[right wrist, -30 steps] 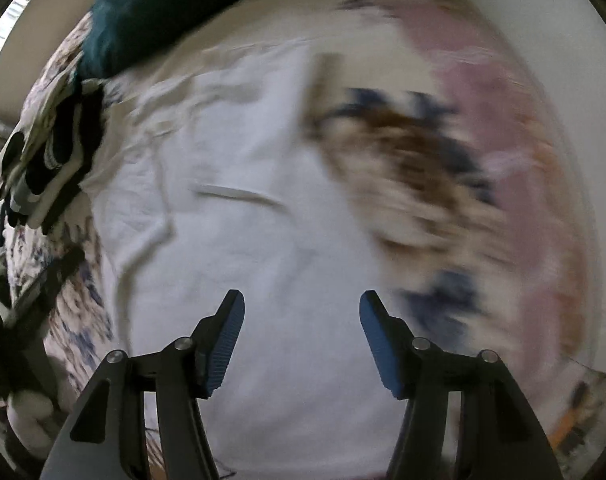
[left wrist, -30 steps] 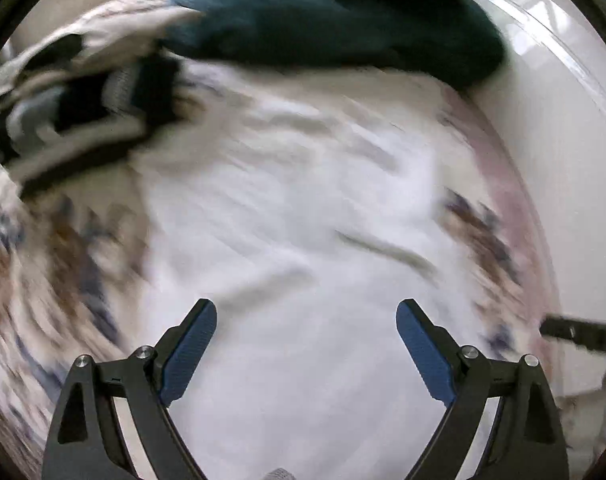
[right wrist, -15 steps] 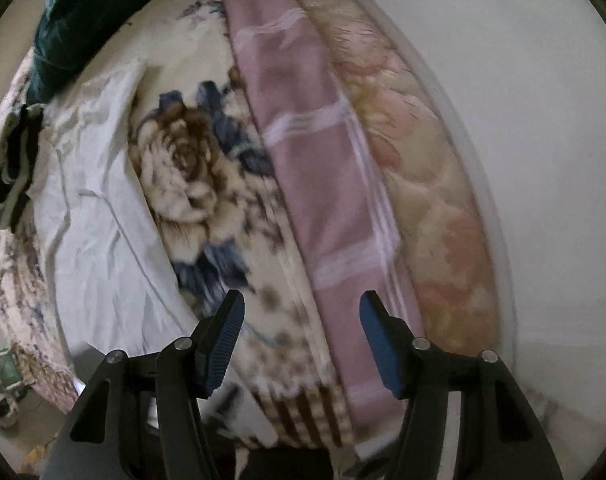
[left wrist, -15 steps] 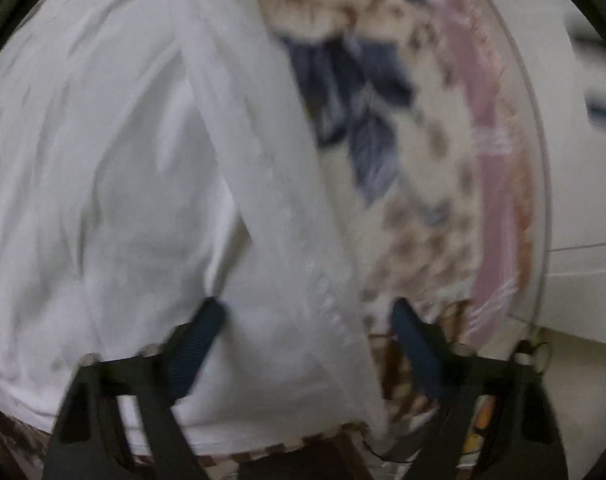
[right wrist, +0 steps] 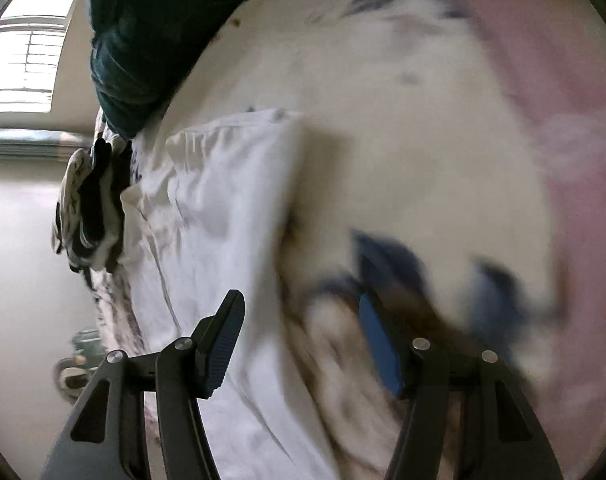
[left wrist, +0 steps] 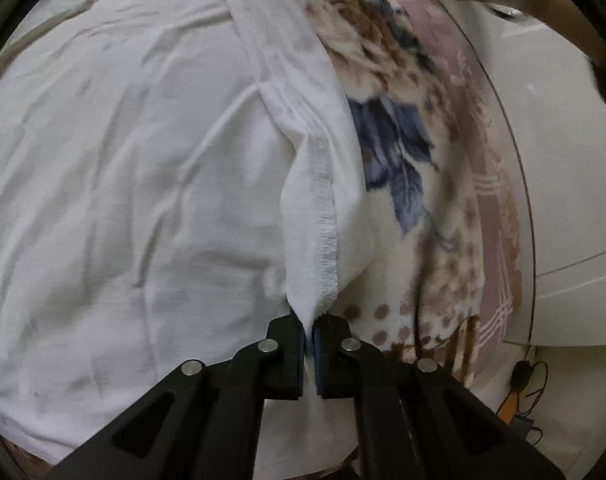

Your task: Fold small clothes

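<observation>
White garment point(left wrist: 135, 184) lies spread on a flowered blanket point(left wrist: 407, 152) over a bed, its hemmed edge gathered into a ridge. Left tongs point(left wrist: 309, 330) have just closed and now pinch that edge tight between the pads. Right tongs point(right wrist: 299, 344) hang partly open, holding nothing, over the garment's right edge and the blanket. A dark green cloth point(right wrist: 135, 40) lies beyond.
</observation>
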`<action>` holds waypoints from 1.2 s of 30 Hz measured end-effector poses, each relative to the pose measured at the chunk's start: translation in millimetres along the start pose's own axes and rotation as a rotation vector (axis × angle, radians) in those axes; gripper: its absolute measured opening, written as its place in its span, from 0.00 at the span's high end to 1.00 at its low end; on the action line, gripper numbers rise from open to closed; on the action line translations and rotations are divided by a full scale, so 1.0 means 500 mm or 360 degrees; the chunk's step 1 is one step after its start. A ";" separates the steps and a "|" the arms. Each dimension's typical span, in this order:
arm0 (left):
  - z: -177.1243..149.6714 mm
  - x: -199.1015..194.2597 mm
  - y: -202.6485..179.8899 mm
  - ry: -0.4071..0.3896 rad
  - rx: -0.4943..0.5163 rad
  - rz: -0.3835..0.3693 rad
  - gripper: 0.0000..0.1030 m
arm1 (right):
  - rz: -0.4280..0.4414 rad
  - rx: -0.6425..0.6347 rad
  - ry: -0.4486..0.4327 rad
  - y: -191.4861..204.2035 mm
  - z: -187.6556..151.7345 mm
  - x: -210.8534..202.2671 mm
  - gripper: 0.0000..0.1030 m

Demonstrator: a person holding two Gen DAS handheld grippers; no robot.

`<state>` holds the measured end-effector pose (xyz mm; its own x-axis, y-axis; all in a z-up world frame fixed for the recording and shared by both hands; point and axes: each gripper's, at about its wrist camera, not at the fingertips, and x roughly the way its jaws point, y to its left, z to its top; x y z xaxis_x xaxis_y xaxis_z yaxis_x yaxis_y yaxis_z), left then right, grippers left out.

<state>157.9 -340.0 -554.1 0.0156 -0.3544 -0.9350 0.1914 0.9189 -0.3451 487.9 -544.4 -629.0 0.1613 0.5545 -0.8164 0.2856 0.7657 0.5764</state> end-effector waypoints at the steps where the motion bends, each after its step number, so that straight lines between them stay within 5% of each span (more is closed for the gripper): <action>1: -0.003 -0.011 0.006 -0.0018 -0.0002 -0.0008 0.99 | 0.0005 0.0017 0.0029 0.008 0.020 0.023 0.40; 3: -0.004 -0.031 0.015 -0.0051 -0.0012 -0.0037 0.99 | -0.0005 0.0034 0.0060 0.021 0.039 0.048 0.42; 5: -0.008 -0.052 0.025 -0.0081 -0.0011 -0.0064 0.99 | -0.0029 0.0014 0.0053 0.039 0.044 0.062 0.71; 8: -0.021 -0.092 0.035 -0.0150 -0.0035 -0.0098 0.99 | -0.0072 -0.0015 0.0024 0.071 0.039 0.063 0.92; 17: -0.041 -0.257 0.127 -0.0315 -0.0145 -0.0163 0.99 | -0.0228 -0.0211 -0.0037 0.190 0.027 -0.043 0.94; 22: -0.059 -0.340 0.220 -0.0386 -0.0244 -0.0147 0.99 | -0.0322 -0.0370 -0.0029 0.342 0.019 -0.060 0.95; 29: -0.092 -0.409 0.411 -0.0421 -0.0547 -0.0147 0.99 | -0.0600 -0.0600 0.0044 0.622 -0.006 0.093 0.95; 36: -0.124 -0.368 0.585 -0.0364 -0.0749 -0.0103 0.99 | -0.0928 -0.0620 0.0107 0.761 -0.041 0.347 0.95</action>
<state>150.2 5.0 -488.0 0.2421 -0.3936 -0.8868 -0.2614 0.8538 -0.4502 605.3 -150.3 -550.5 0.0223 0.0274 -0.9994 -0.0536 0.9982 0.0262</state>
